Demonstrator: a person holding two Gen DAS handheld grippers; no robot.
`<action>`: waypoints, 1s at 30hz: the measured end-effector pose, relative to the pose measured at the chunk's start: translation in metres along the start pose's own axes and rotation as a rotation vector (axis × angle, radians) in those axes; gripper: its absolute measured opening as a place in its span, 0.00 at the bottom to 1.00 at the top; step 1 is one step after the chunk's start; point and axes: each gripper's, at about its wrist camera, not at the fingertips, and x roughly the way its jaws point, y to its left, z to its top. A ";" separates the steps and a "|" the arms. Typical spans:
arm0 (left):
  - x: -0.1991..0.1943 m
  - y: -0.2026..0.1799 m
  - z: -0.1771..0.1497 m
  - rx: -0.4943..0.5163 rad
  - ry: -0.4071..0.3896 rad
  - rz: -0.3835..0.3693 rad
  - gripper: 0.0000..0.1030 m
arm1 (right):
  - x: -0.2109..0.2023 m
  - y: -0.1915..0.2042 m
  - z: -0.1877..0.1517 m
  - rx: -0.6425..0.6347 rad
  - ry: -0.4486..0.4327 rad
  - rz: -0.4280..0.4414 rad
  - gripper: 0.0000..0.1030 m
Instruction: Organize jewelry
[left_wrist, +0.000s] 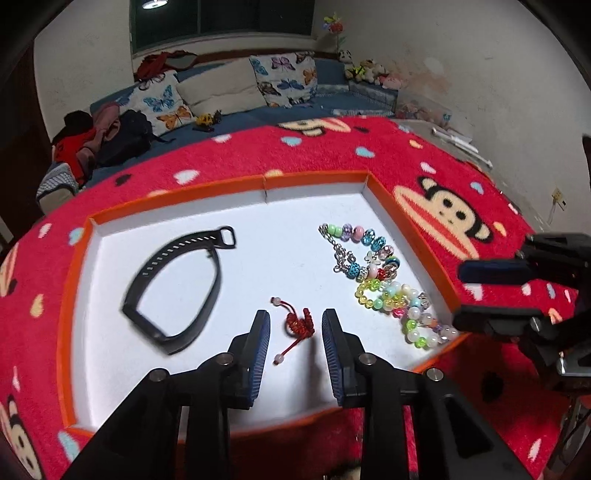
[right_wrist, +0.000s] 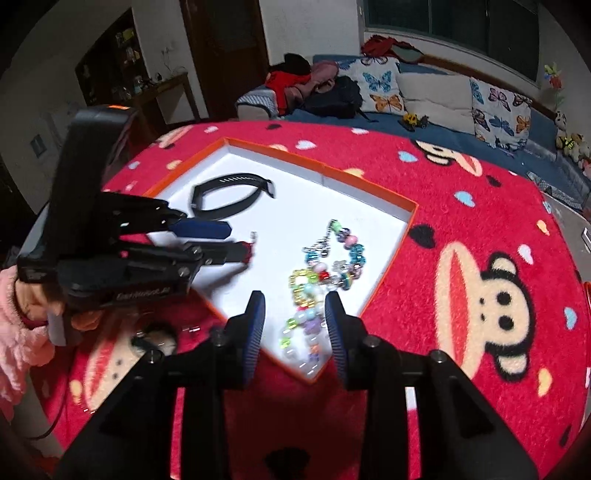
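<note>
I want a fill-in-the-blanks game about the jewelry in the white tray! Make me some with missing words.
1. The black watch band lies in a white tray with an ____ rim.
2. The left hand-held gripper is open around a small ____ knotted cord.
3. The bead bracelets lie at the tray's ____ side in the left wrist view.
4. The cloth under the tray shows cartoon ____ faces.

Missing words: orange; red; right; monkey
</note>
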 end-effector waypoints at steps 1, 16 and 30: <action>-0.008 0.001 -0.001 -0.005 -0.007 0.005 0.31 | -0.002 0.003 -0.001 -0.001 -0.004 0.010 0.34; -0.096 0.015 -0.073 -0.062 -0.020 0.070 0.31 | 0.023 0.055 -0.036 -0.009 0.074 0.151 0.29; -0.124 0.020 -0.122 -0.085 -0.062 0.124 0.31 | 0.041 0.076 -0.031 -0.041 0.075 0.191 0.29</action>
